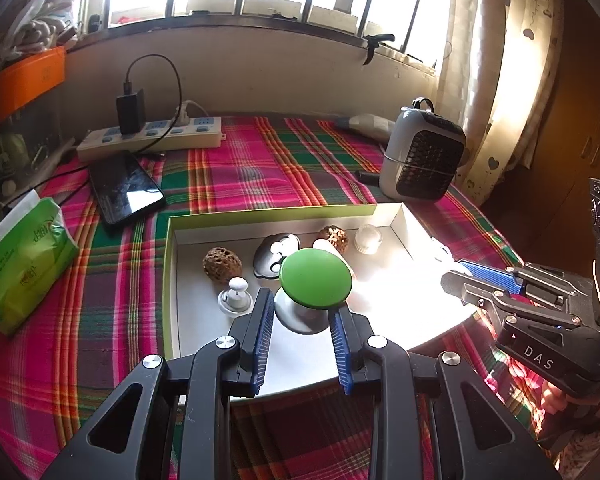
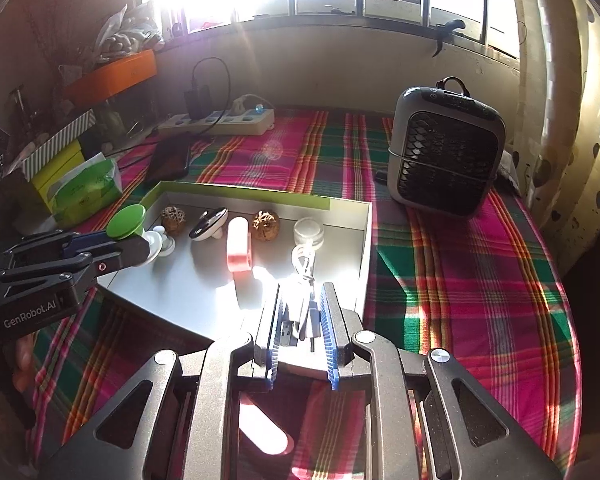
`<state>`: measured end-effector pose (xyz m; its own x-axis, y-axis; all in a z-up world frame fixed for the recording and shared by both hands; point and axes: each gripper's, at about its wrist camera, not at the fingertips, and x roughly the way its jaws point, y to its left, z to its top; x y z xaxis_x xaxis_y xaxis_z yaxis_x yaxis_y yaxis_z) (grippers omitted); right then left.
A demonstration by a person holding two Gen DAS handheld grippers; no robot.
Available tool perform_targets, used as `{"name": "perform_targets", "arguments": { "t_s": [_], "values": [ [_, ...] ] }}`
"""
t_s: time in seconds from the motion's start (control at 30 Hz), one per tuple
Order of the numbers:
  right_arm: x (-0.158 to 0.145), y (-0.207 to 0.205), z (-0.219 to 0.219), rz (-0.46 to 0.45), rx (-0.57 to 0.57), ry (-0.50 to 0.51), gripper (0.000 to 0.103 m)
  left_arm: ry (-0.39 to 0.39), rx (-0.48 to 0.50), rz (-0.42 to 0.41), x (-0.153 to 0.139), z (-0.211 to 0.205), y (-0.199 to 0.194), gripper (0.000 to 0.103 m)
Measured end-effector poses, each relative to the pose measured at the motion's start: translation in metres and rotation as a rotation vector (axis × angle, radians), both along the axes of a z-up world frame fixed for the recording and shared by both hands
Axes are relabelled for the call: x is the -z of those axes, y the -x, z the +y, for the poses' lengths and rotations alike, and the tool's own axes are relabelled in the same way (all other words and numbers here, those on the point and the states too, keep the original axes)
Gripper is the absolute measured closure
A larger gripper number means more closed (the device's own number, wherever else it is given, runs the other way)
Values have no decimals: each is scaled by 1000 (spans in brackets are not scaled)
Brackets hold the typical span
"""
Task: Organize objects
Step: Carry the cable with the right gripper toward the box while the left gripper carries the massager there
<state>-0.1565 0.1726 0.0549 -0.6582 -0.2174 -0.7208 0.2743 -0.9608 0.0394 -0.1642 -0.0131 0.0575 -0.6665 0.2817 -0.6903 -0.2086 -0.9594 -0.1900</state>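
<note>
The left gripper [image 1: 302, 312] holds a green-topped knob [image 1: 315, 276] between its narrowed fingers, above the near edge of the open box [image 1: 171, 264]. The right gripper [image 2: 300, 320] has its fingers clamped on a coiled white cable [image 2: 305, 280] over the box's near right corner.

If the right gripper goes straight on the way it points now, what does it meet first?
Probably the white floor of the tray. The right gripper, shut on a white cable, points down over it; the small clear jar lies further along. Depth is unclear.
</note>
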Motion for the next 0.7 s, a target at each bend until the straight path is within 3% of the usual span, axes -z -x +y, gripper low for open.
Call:
{"name": "perform_targets", "arguments": {
  "t_s": [0.7],
  "values": [
    [28, 51, -18, -89, -42, -28, 83, 19, -6, -76, 29, 4, 38, 77]
  ]
}}
